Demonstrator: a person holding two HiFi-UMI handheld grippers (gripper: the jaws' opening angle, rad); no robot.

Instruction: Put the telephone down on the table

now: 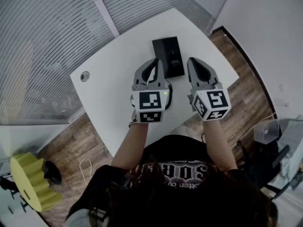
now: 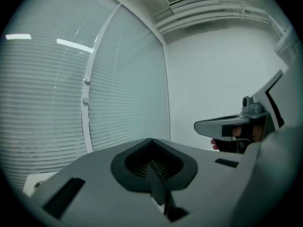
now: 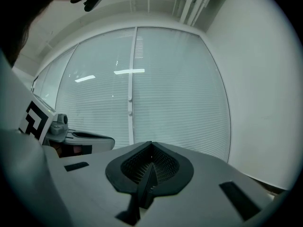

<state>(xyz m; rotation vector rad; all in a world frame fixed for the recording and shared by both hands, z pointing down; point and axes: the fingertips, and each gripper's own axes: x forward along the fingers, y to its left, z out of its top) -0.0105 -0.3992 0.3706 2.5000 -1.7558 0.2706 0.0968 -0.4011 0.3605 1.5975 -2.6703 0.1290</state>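
So the telephone (image 1: 169,56) is lying flat on the white table (image 1: 116,63), a black rectangular slab with its long side running away from the person, towards the far edge of the tabletop. Both tongs are clamped fully together with nothing in them: on the left gripper (image 1: 155,62) its own view shows the ribbed pads pressed right up against each other, and it's the same on the right gripper (image 1: 193,61), pads meeting in a thin seam with nothing between. In the head view the two grippers sit side by side on the near side of the phone, one on each side of it, tips pointing away from the person. The left one's tip overlaps the phone's left edge in that view (can't tell whether it's actually touching or just in front of it), while the right one is just beside the phone's right edge with a strip of bare table showing between them. Neither gripper view catches the phone or the tabletop; both look level at the window blinds (image 1: 47,46) and a white wall. There's a round grommet (image 1: 84,76) near the table's left corner, and down on the wooden floor (image 1: 71,141) a yellow ridged foam block (image 1: 31,183) and a loop of white cable (image 1: 85,165).
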